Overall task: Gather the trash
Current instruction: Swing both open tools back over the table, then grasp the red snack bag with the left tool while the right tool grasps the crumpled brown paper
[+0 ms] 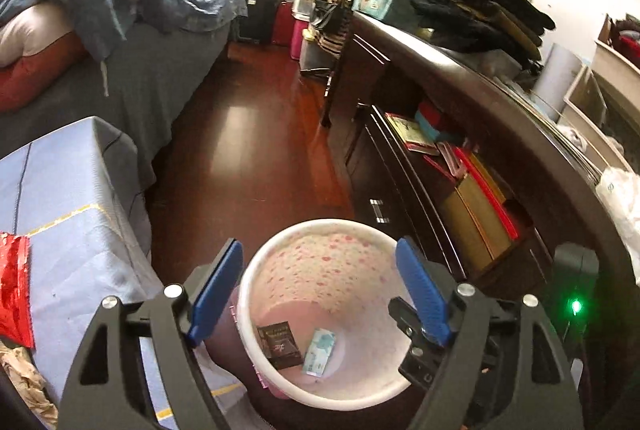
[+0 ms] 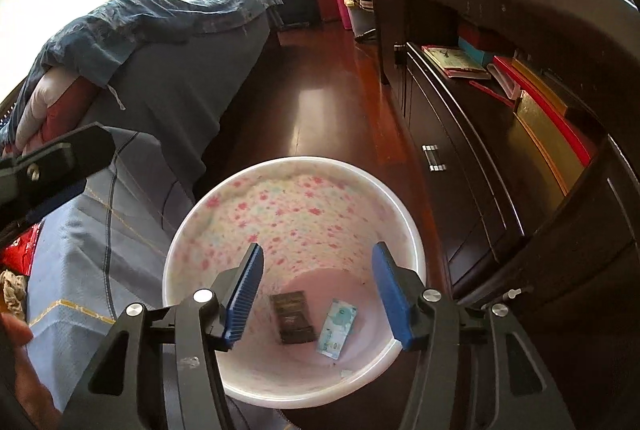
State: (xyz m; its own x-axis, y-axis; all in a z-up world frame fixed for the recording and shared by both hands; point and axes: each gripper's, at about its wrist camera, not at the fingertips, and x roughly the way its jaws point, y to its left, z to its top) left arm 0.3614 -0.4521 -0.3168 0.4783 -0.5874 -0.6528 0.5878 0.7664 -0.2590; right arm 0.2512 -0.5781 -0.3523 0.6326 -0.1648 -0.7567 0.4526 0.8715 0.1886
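A white bin (image 1: 260,262) with a pink flowered inside stands on the floor below both grippers; in the right wrist view the bin (image 2: 188,230) fills the lower middle. On its bottom lie a dark brown wrapper (image 1: 280,344) (image 2: 292,318) and a pale blue packet (image 1: 320,352) (image 2: 337,328), side by side. My left gripper (image 1: 320,270) hangs above the bin, open, with nothing between its blue pads. My right gripper (image 2: 318,278) is also open and empty over the bin's mouth. A red foil wrapper (image 1: 14,286) (image 2: 22,250) and crumpled brown paper (image 1: 24,382) lie on the blue-covered surface at the left.
A bed (image 1: 132,86) with a blue blanket runs along the left. A dark wooden cabinet (image 1: 460,70) with books on an open shelf (image 2: 500,90) stands close on the right. Red-brown floor (image 1: 248,134) lies between them, with a black suitcase (image 1: 258,6) at the far end.
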